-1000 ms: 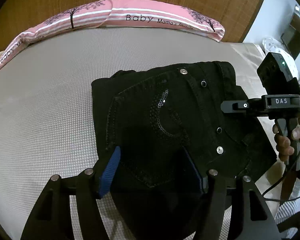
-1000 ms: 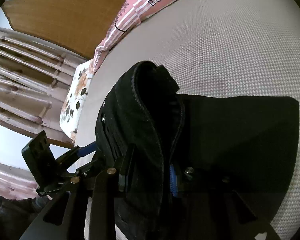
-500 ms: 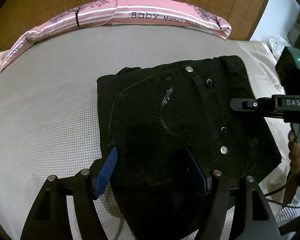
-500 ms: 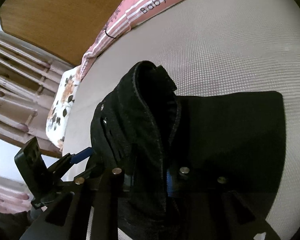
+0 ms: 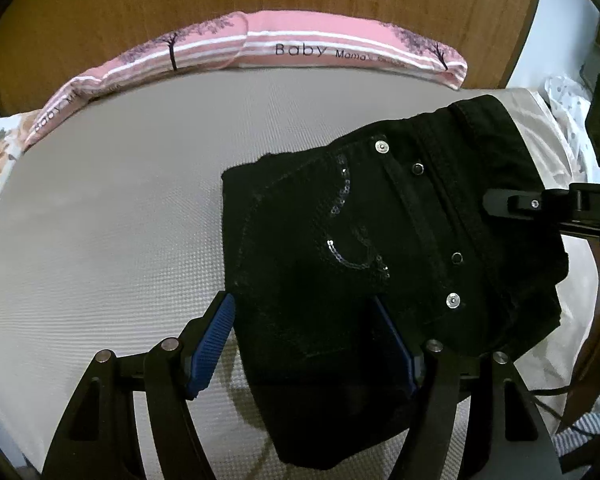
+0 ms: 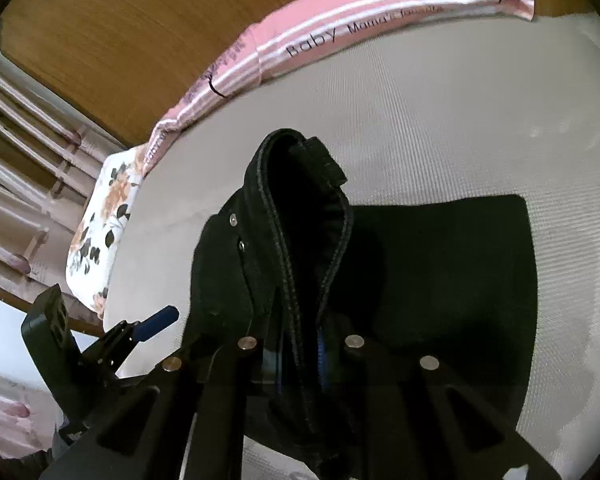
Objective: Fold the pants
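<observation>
The right claw (image 5: pixel 548 208) runs off the edge of the left view with its lettering cut short, its blue pads (image 6: pixel 320 354) are almost buried in the pants (image 6: pixel 300 264), and the pillow's (image 5: pixel 300 52) smaller print is blurred past reading.

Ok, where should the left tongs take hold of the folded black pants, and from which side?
Take the near folded edge of the pants, just below the sequined pocket, coming in low from the near side. That edge is a thick stack of layers lying between the open left tongs, away from the waistband that the right tongs pinch.
</observation>
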